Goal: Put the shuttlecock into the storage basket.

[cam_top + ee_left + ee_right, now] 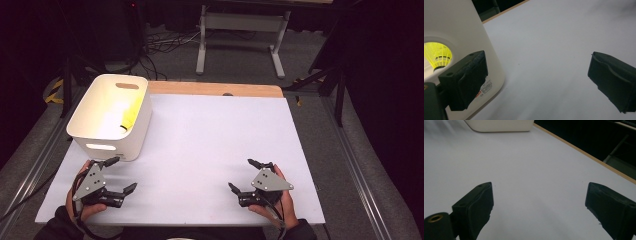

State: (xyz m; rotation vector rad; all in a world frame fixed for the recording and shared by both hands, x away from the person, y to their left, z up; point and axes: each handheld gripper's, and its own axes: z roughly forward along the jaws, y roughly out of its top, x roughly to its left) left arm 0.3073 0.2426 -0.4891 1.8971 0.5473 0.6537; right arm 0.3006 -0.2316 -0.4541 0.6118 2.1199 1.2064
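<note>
White bin (107, 117) at far-left of tabletop (210, 145), yellow shuttlecock (437, 56) inside, seen through handle slot. Shuttlecock likely very light, skirt springy and crushable: best pinch at cork base. Bin stiff plastic, smooth walls; grip rim or slot. Left hand-held gripper (116, 176) jaws spread wide, empty, just beside bin. Right hand-held gripper (245, 175) likewise agape, empty. Wide bare room mid-tabletop; near edge close behind hands.

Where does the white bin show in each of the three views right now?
High view: white bin at the table's far left, just beyond the left tool.
Left gripper view: its wall fills the left edge, a yellow shuttlecock visible through the handle slot.
Right gripper view: its base at the top edge.
Shared landmark: the wooden table edge.
</note>
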